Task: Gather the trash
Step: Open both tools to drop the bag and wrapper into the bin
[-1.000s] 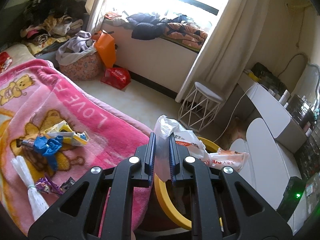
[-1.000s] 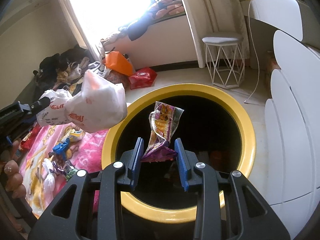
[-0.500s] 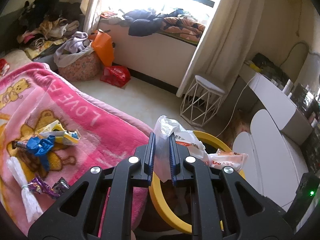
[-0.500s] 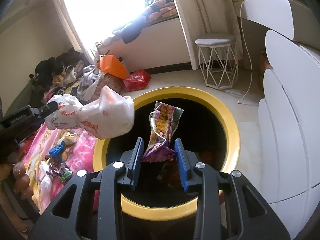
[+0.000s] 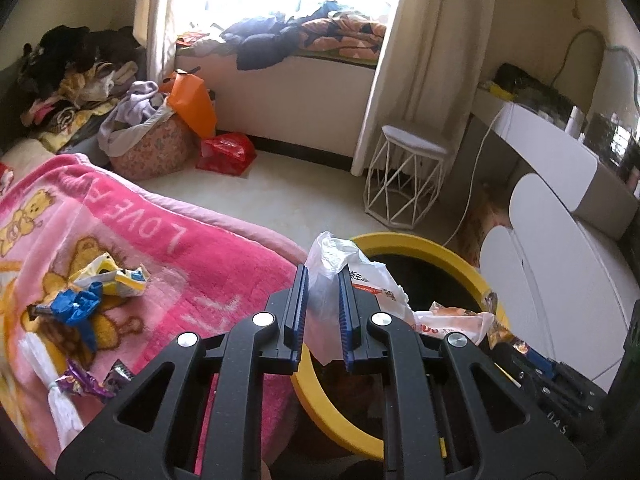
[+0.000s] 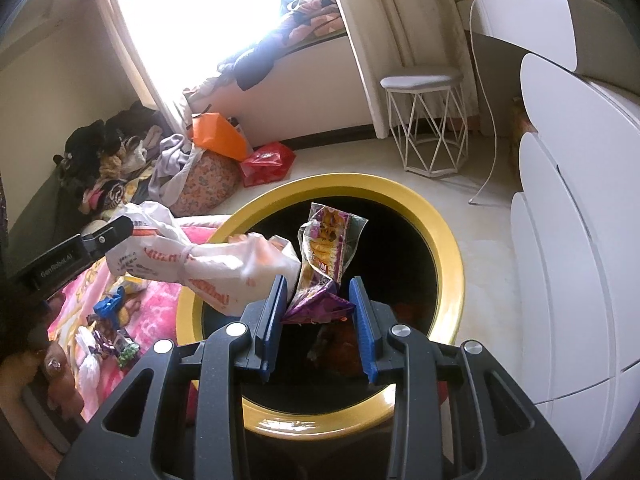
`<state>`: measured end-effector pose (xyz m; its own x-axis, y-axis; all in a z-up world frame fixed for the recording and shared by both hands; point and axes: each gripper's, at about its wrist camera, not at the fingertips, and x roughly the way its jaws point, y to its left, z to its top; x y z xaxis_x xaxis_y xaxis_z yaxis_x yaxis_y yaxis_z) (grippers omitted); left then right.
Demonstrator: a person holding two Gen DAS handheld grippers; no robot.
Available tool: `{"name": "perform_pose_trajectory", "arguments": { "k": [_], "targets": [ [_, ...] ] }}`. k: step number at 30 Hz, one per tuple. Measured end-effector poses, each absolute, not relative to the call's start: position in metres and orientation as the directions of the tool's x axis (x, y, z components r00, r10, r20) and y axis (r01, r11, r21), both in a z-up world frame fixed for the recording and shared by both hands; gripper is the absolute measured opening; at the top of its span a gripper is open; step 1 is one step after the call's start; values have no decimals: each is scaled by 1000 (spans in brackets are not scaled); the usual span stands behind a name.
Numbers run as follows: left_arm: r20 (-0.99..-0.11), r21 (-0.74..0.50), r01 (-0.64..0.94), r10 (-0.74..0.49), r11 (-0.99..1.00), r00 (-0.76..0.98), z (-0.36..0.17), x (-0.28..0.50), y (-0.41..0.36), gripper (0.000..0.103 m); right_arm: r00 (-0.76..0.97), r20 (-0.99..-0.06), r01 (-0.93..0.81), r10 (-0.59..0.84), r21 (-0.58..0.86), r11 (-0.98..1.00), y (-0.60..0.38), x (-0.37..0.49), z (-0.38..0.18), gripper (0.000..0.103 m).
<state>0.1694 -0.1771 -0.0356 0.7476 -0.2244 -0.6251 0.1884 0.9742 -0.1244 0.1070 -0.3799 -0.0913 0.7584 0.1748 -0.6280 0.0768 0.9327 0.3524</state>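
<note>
Over the bin: both grippers hang above the round black bin with a yellow rim (image 6: 448, 240), which fills the middle of the right wrist view.
Left tool: the left gripper (image 5: 323, 312) is nearly closed, pinching the crumpled white plastic bag with red print (image 5: 360, 280) by its thin neck; the bag's bulk trails toward the lower right of that frame, over the bin mouth.
Right tool: the right gripper (image 6: 320, 312) stands partly open, clamped on the purple and yellow foil snack wrapper (image 6: 324, 256) at its folded lower end.
Handling: both pieces look very light, soft and crinkly, likely slippery; a pinch on a bunched fold suits best.
Left behind: small scattered wrappers (image 5: 92, 296) lie on the pink fleece blanket with bear print (image 5: 180, 264), lower left of the left wrist view.
</note>
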Motion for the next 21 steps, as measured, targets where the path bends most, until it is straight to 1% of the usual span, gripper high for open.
{"name": "perform_pose_trajectory", "arguments": {
  "k": [3, 5, 7, 11, 15, 17, 19, 20, 21],
  "targets": [
    [-637, -129, 203, -238, 971, 733, -38, 170, -179, 12, 757, -630, 78, 172, 349, 934, -379, 108, -92, 31],
    [-638, -134, 210, -246, 969, 729, -39, 170, -180, 16, 756, -632, 81, 171, 350, 933, -379, 107, -93, 31],
    [-637, -132, 221, -254, 966, 728, -39, 169, -181, 19, 754, -634, 85, 169, 350, 933, -379, 108, -94, 31],
    [-629, -161, 240, -286, 957, 722, -39, 168, -180, 30, 750, -639, 84, 169, 346, 935, -378, 109, -97, 31],
    [-624, -191, 265, -325, 945, 710, -39, 167, -178, 36, 747, -643, 78, 170, 338, 938, -374, 111, -98, 32],
    [-621, -199, 267, -332, 943, 710, -38, 166, -177, 44, 741, -648, 70, 175, 333, 940, -371, 113, -99, 33],
    [-617, -210, 265, -338, 941, 710, -38, 165, -175, 48, 738, -653, 72, 171, 328, 942, -371, 114, -99, 36],
    [-616, -213, 263, -338, 941, 712, -37, 165, -174, 50, 737, -654, 73, 170, 327, 942, -370, 114, -100, 43],
    [-615, -213, 262, -338, 941, 713, -37, 165, -173, 52, 736, -656, 74, 170, 327, 942, -369, 115, -100, 49]
  ]
}}
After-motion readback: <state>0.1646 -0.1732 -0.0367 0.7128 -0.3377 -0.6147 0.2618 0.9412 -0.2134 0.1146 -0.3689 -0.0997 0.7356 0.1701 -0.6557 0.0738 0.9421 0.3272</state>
